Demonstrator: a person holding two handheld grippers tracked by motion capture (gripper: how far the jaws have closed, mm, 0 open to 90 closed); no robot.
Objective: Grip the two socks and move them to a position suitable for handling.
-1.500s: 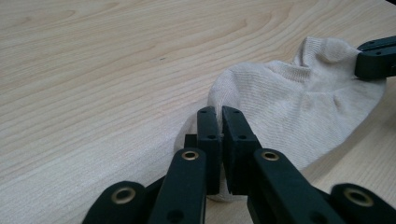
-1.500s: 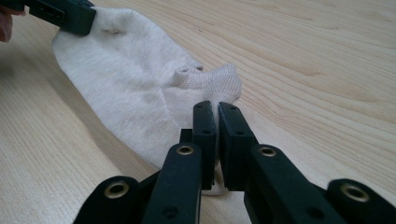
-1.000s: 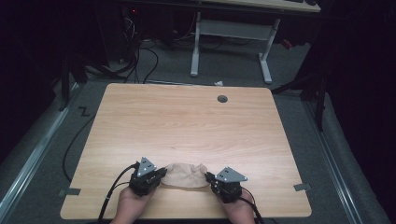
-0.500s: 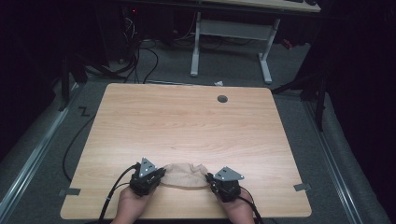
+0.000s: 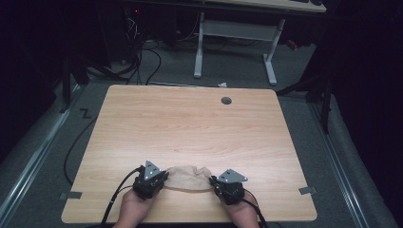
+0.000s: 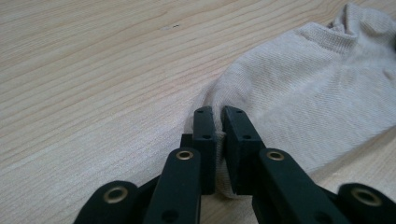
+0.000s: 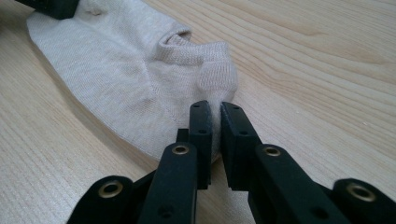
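A beige ankle sock (image 5: 188,178) lies flat near the table's front edge, stretched between my two grippers. My left gripper (image 5: 164,180) is at its left end. In the left gripper view the jaws (image 6: 218,116) have just been opening, but the sock (image 6: 303,88) toe fabric still fills the narrow gap and is pinched. My right gripper (image 5: 214,184) is at the right end. Its jaws (image 7: 216,112) have also just been opening a little, with the heel edge of the sock (image 7: 121,70) still caught between them.
The light wooden table (image 5: 190,128) has a round cable hole (image 5: 226,100) at the back right. Tape tabs mark the front corners (image 5: 70,195). Desk legs and cables stand on the dark floor beyond the far edge.
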